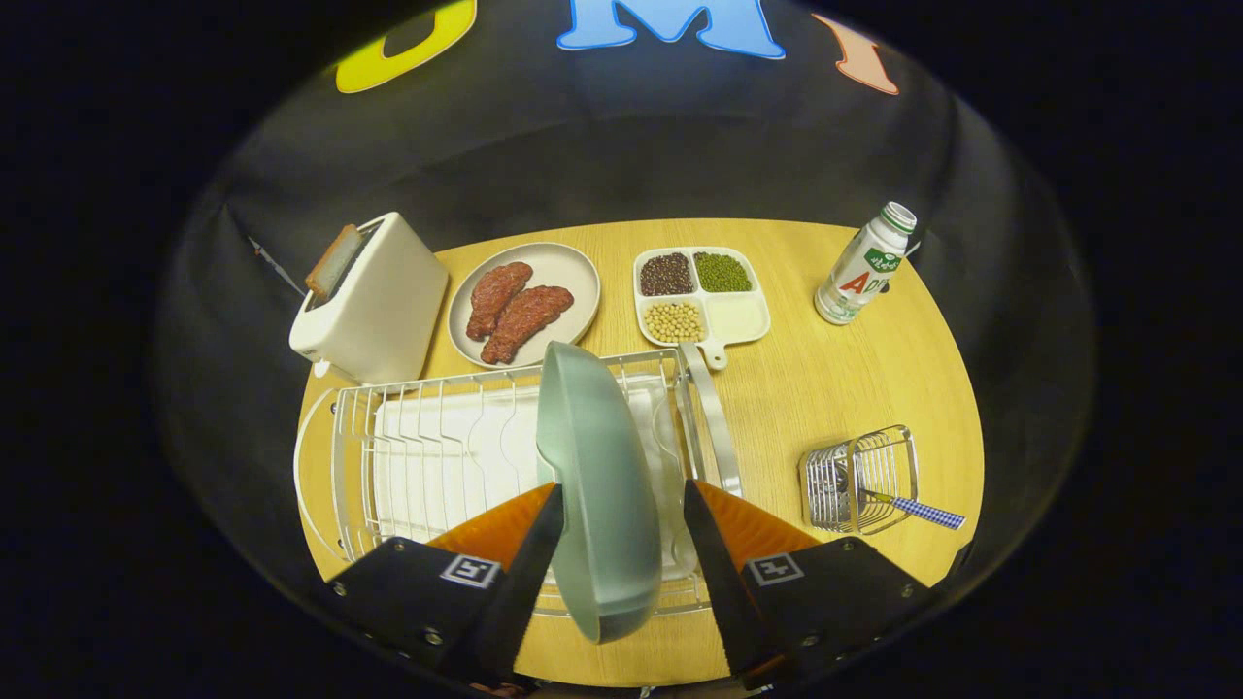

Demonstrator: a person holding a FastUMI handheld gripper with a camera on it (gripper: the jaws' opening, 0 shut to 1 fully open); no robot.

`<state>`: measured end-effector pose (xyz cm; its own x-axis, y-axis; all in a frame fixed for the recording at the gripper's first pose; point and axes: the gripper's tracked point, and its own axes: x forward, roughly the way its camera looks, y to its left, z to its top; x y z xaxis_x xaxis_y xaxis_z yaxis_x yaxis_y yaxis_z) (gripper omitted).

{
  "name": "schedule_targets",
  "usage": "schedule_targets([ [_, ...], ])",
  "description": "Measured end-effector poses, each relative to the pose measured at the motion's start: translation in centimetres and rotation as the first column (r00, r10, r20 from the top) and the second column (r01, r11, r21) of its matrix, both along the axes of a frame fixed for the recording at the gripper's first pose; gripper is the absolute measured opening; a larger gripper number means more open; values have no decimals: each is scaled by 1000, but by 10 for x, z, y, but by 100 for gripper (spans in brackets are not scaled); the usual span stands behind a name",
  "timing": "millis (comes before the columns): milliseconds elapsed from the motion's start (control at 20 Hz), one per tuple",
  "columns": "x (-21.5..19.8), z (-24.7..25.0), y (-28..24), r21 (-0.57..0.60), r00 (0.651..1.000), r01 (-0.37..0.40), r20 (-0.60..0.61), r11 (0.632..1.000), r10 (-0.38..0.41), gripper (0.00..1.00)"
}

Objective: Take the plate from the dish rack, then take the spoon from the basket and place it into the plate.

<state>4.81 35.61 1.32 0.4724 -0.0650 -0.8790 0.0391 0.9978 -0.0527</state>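
Observation:
A pale green plate (594, 456) stands on edge in the white wire dish rack (388, 456), toward the rack's right end. My gripper (622, 493) is open with one finger on each side of the plate's near part. The left finger lies close against the plate, while a small gap separates the right finger from it. To the right of the rack, a small wire basket (859, 471) rests on the wooden table. It holds a spoon (921, 511) whose blue checked handle sticks out to the right.
Beyond the rack stand a white toaster (374, 296) with a bread slice, a plate with two meat pieces (524, 303) and a divided tray of beans (701, 291). A drink bottle (864, 264) stands at the table's far right. Bare tabletop (835, 379) lies between rack and basket.

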Motion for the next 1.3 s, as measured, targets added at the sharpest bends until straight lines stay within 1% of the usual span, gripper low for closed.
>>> schedule_targets([
  [50, 4, -12, 3, 10, 1000, 24, 1, 1000, -24, 54],
  [100, 4, 0, 9, 5, 1000, 29, 8, 1000, -29, 31],
  [150, 3, 3, 7, -17, 1000, 13, 2, 1000, -13, 26],
  [200, 1, 8, 7, -44, 1000, -1, 4, 999, 1, 26],
  [250, 0, 13, 7, -75, 1000, -9, 4, 997, 9, 23],
  [350, 1, 21, 10, -134, 1000, -8, 16, 991, 10, 23],
  [550, 1, 42, 12, -255, 999, -9, 38, 967, 19, 23],
  [700, 4, 60, 14, -291, 996, -22, 74, 957, 45, 23],
  [850, -2, 76, 20, -245, 993, -37, 98, 969, 63, 23],
  [1050, -27, 94, 6, -177, 990, -52, 121, 983, 74, 23],
  [1150, -42, 100, -7, -127, 991, -52, 116, 991, 66, 23],
  [1300, -65, 109, -37, -84, 992, -43, 112, 996, 52, 24],
])
